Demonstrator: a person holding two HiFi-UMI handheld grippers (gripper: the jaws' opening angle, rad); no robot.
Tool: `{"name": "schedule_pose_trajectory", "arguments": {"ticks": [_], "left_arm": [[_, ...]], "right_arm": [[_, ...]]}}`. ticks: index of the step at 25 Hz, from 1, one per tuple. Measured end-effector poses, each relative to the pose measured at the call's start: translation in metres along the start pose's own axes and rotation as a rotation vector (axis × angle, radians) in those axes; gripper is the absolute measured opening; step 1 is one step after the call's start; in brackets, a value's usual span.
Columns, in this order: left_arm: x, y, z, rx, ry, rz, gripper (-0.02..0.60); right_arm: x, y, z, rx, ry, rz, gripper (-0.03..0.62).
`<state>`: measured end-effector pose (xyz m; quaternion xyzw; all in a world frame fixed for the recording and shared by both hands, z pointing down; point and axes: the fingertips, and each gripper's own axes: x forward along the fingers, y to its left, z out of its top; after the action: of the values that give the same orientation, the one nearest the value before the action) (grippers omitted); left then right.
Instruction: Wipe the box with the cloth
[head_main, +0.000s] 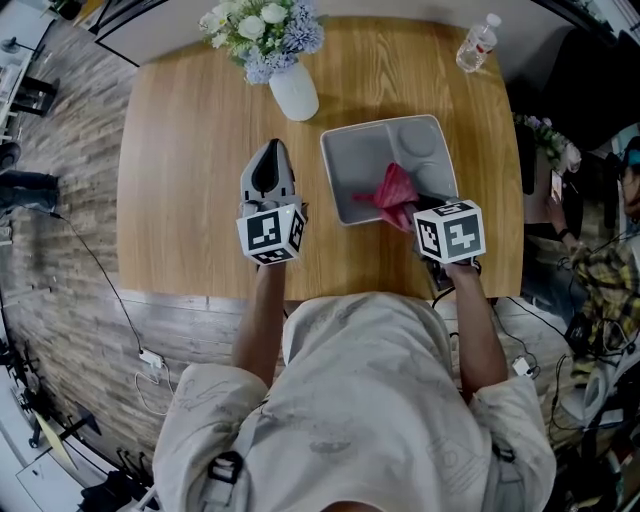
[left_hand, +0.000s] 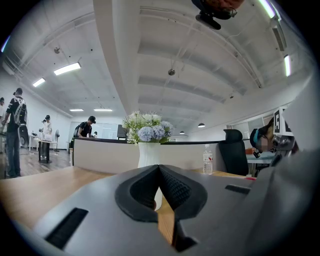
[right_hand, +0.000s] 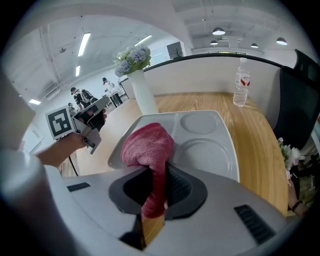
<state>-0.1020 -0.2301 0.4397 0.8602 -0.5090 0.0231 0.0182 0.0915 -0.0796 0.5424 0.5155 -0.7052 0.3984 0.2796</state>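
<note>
Person's pale shirt, nearest, fills the lower head view and cuts off both forearms near the elbow. Left gripper: held over the bare wooden table, its pads pressed together at the tips with nothing between them. Right gripper: its marker cube covers the fingers in the head view; in the right gripper view the gripper is clamped on the red cloth, one end of which hangs down between the pads while the bunched rest bulges ahead of the fingertips. Cloth: over the box's near right part; whether it touches the bottom cannot be made out. Box: shallow, grey, with compartments, lying flat directly ahead of the right fingers and to the right of the left fingers; its near edge is hidden behind the gripper body. White vase with pale flowers: straight beyond the left fingertips, ahead and left of the right fingers, just beside the box's far left corner. Water bottle: upright at the table's far right corner, well beyond the right fingers. Black chair, white counter and standing people: farthest off, small and indistinct.
</note>
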Motion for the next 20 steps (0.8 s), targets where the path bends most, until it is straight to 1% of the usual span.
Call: {"name": "schedule_pose_trajectory", "arguments": {"ticks": [4,9,20], "left_arm": [[0.0,-0.005,0.0,-0.001,0.002,-0.007,0.009],[0.0,-0.012,-0.003,0.004,0.004,-0.027,0.01],[0.002,-0.025,-0.005,0.004,0.014,-0.055,0.009]], "right_arm": [[-0.009,-0.014,-0.004,0.029,-0.004,-0.004,0.063],[-0.02,-0.051,-0.009,0.06,-0.011,-0.087,0.063],[-0.036,-0.093,-0.01,0.103,-0.047,-0.177,0.063]]}}
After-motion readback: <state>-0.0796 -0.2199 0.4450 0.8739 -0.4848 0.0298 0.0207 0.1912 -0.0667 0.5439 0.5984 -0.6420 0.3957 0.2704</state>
